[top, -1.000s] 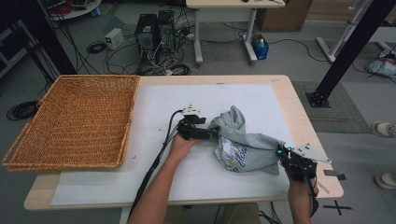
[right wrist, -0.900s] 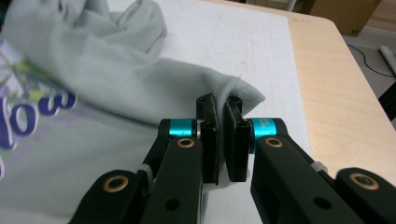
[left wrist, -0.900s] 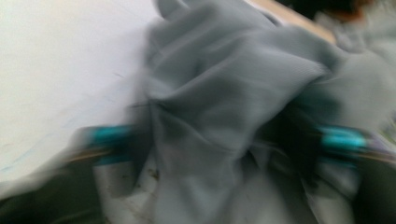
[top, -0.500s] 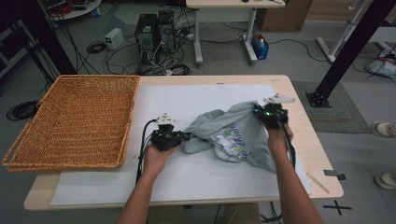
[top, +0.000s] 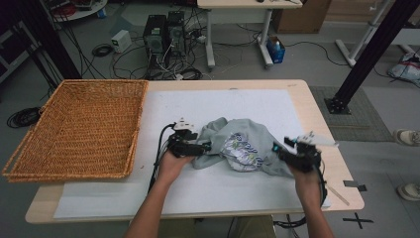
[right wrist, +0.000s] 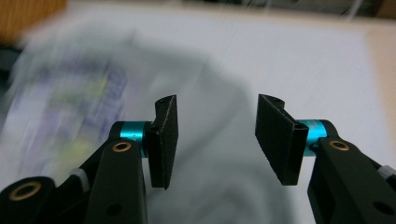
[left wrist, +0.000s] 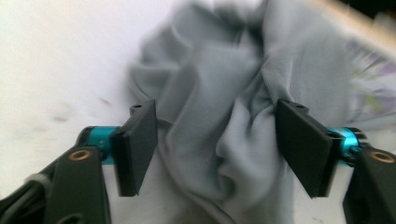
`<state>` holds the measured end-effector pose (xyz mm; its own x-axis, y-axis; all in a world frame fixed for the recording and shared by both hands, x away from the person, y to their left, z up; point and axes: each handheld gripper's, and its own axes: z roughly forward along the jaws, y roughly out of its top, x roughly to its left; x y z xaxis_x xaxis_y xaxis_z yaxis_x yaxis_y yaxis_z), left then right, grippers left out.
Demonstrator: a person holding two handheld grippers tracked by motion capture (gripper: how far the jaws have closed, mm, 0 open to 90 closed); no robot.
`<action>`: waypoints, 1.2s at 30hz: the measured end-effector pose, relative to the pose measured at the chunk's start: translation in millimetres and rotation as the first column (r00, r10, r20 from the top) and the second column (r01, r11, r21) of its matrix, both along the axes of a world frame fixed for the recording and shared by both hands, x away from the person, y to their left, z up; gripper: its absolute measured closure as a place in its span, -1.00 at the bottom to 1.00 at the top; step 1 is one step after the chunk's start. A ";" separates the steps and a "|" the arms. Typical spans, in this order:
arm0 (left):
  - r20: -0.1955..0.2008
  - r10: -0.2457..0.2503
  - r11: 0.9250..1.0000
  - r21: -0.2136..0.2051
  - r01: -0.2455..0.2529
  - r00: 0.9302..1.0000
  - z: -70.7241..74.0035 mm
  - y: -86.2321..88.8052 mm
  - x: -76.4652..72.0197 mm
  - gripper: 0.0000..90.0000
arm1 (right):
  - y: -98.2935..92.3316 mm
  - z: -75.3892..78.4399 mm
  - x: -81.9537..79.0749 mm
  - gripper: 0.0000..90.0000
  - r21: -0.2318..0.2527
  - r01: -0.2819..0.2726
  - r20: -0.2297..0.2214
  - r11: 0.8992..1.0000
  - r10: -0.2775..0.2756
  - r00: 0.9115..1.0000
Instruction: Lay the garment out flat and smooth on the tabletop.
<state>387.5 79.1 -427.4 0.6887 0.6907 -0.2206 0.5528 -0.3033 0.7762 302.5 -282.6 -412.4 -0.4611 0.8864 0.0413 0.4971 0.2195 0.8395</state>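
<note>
High view: we see crumpled grey printed cotton shirt [top: 242,148] mid-surface, left claw [top: 205,147] at its left edge, right claw [top: 278,150] at right edge.
Left gripper view: our jaws just opening, part-open, cloth bunched between, unpinched.
Right gripper view: jaws just opening, gaping above cloth, nothing held.

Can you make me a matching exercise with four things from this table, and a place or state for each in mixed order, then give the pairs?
Things:
1. wicker basket
2. grey shirt
3. left gripper
4. right gripper

Places or states:
A. jaws apart at the shirt's right edge
B. crumpled in the middle of the white mat
C. at the table's left end
D. jaws apart around a fold at the shirt's left edge

Pairs: 1-C, 2-B, 3-D, 4-A
</note>
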 end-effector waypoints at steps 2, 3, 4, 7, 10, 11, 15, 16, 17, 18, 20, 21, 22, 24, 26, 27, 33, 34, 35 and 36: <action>0.014 0.019 1.000 -0.006 -0.019 1.000 -0.1 0.1 2.8 0.69 | 7.2 -8.7 -3.5 0.09 -0.040 -0.024 -0.025 0.999 0.023 0.999; 0.027 0.091 0.995 -0.030 -0.090 0.995 4.9 7.3 5.4 0.84 | 18.7 -23.7 -3.0 0.10 -0.108 -0.049 -0.082 0.993 0.040 0.996; 0.027 0.091 0.995 -0.030 -0.090 0.995 4.9 7.3 5.4 0.85 | 18.7 -23.7 -3.0 0.10 -0.108 -0.049 -0.082 0.993 0.040 0.996; 0.053 0.196 0.980 -0.047 -0.193 0.979 15.0 24.2 9.1 0.85 | 25.8 -36.3 -9.1 0.97 -0.167 -0.076 -0.103 0.983 0.060 0.993; 0.067 0.247 0.967 -0.077 -0.242 0.967 22.5 35.8 12.9 0.85 | 27.7 -30.8 -27.0 1.00 -0.105 -0.186 -0.182 0.977 0.165 0.969; 0.076 0.270 0.961 -0.091 -0.263 0.960 24.5 38.2 13.5 0.85 | 31.5 -28.1 -36.0 1.00 -0.049 -0.249 -0.215 0.967 0.233 0.948; 0.112 0.311 0.949 -0.089 -0.302 0.944 26.0 37.3 16.7 0.63 | 53.8 -11.0 -59.1 0.86 0.019 -0.367 -0.170 0.930 0.365 0.915; 0.115 0.317 0.947 -0.091 -0.308 0.941 26.0 36.7 17.3 0.31 | 54.9 -3.3 -56.2 0.43 0.060 -0.345 -0.131 0.937 0.350 0.927; 0.114 0.322 0.945 -0.101 -0.311 0.940 26.4 37.2 16.8 0.09 | 53.6 5.0 -49.3 0.24 0.104 -0.307 -0.093 0.946 0.316 0.944; 0.117 0.323 0.944 -0.108 -0.312 0.939 27.4 38.6 15.9 -0.01 | 52.0 13.6 -40.4 0.09 0.113 -0.267 -0.044 0.957 0.273 0.961; 0.118 0.333 0.940 -0.118 -0.319 0.936 29.2 41.7 14.0 -0.16 | 53.1 25.0 -17.8 -0.14 0.095 -0.197 0.062 0.976 0.192 0.979; 0.112 0.338 0.938 -0.126 -0.324 0.935 30.4 44.3 12.5 -0.19 | 59.6 29.4 -0.9 -0.17 0.089 -0.182 0.089 0.979 0.174 0.981; 0.111 0.342 0.936 -0.129 -0.328 0.933 30.9 45.6 11.2 -0.21 | 75.4 31.1 22.8 -0.17 0.070 -0.204 0.078 0.976 0.198 0.977; 0.117 0.343 0.936 -0.133 -0.327 0.932 31.2 47.0 8.6 -0.23 | 88.1 29.8 36.4 -0.17 0.064 -0.226 0.060 0.972 0.222 0.973; 0.122 0.344 0.935 -0.137 -0.328 0.931 31.0 47.9 4.2 -0.23 | 145.5 13.2 79.5 0.19 -0.087 -0.329 -0.033 0.940 0.327 0.944; 0.121 0.342 0.936 -0.131 -0.326 0.932 30.2 48.7 0.3 -0.23 | 153.7 8.5 86.9 0.67 -0.105 -0.358 -0.066 0.928 0.353 0.933; 0.141 0.331 0.940 -0.131 -0.314 0.933 28.3 47.6 -6.9 -0.23 | 77.5 30.1 68.2 0.97 -0.038 -0.061 0.121 0.997 0.066 0.990; 0.134 0.315 0.946 -0.130 -0.298 0.940 25.1 41.2 -6.8 -0.23 | 55.2 31.0 62.2 0.97 -0.024 0.021 0.134 0.999 -0.018 0.991; 0.130 0.298 0.951 -0.130 -0.281 0.946 23.0 35.5 -6.8 -0.23 | 35.3 29.3 57.5 0.97 -0.043 0.102 0.133 0.994 -0.095 0.987; 0.130 0.298 0.951 -0.130 -0.281 0.946 23.0 35.5 -6.8 -0.23 | 17.8 25.8 52.8 0.97 -0.084 0.168 0.115 0.982 -0.158 0.981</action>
